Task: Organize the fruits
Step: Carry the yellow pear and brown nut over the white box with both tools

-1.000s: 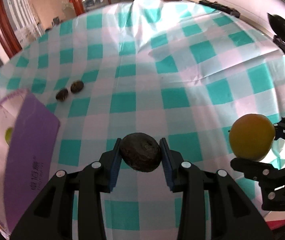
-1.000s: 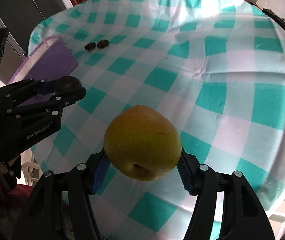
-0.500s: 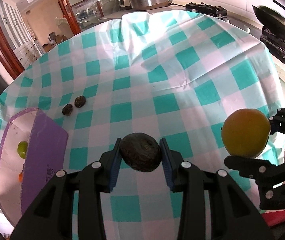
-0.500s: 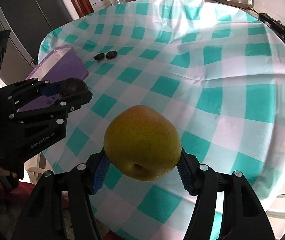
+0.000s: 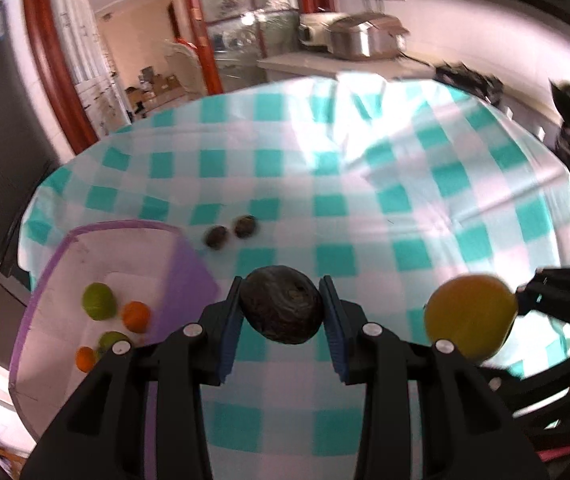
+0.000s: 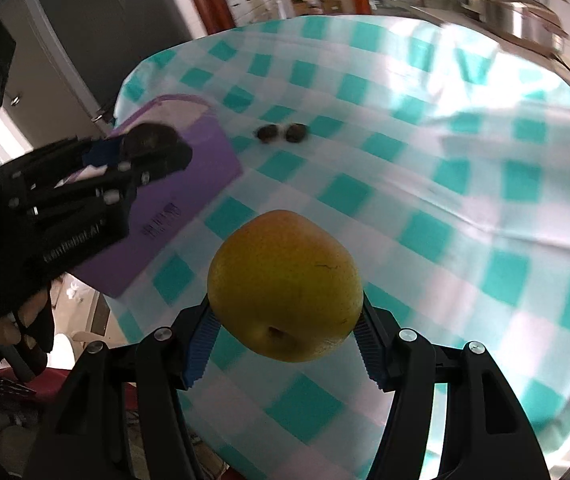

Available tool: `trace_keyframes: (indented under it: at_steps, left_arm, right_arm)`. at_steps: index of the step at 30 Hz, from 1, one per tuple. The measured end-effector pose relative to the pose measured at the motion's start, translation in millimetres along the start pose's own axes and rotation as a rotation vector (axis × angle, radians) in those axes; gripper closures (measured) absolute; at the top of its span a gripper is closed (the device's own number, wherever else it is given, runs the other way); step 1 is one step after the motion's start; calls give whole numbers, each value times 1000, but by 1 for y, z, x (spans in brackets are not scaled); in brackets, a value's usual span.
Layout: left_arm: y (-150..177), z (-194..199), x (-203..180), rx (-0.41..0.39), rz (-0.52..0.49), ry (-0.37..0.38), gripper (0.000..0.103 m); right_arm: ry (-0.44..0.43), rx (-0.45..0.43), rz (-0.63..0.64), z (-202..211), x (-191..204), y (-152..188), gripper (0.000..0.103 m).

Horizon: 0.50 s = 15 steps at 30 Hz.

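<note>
Two grippers are up over a table w/ a teal-and-white checked cloth, each clamped on a fruit. The left gripper has its blue pads pressed on both sides of a dark, wrinkled fruit; it's held above the cloth, just right of a purple box. In the right wrist view this same gripper shows at left, over the box's near wall, dark fruit at its tip.

The right gripper is shut on a yellow pear, pads on its left and right sides, dimpled end facing the camera. The pear hangs above the cloth's near edge, to the right of the other gripper. In the left wrist view the pear sits at the right, w/ black fingers behind it.

The box stands at the table's left edge, open at the top, white inside. In it lie two green fruits and two orange ones, near each other. Two small dark fruits lie side by side on the cloth, just beyond the box's far right corner; whether they touch can't be told. Both views are motion-blurred. A hand grips the left tool's handle at the lower left. A metal pot sits on a counter past the table.
</note>
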<state>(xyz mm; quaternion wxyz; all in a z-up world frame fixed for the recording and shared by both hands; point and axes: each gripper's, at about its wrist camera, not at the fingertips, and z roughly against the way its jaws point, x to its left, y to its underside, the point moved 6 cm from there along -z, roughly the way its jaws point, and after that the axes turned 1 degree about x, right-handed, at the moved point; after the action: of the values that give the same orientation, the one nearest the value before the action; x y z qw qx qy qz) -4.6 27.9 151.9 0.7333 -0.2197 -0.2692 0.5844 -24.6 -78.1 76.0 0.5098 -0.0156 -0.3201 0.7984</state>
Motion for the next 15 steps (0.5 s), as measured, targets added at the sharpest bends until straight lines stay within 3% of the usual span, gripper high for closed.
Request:
trace_keyframes:
  at_steps: [8,15]
  left_arm:
    - [-12,4,146,-51,191,-60,65]
    - [16,-21,261,20,270,-117,65]
  right_arm:
    - [-64,5,122,-48,106,-83,43]
    - [-153,23,258,-94,218,-144,43]
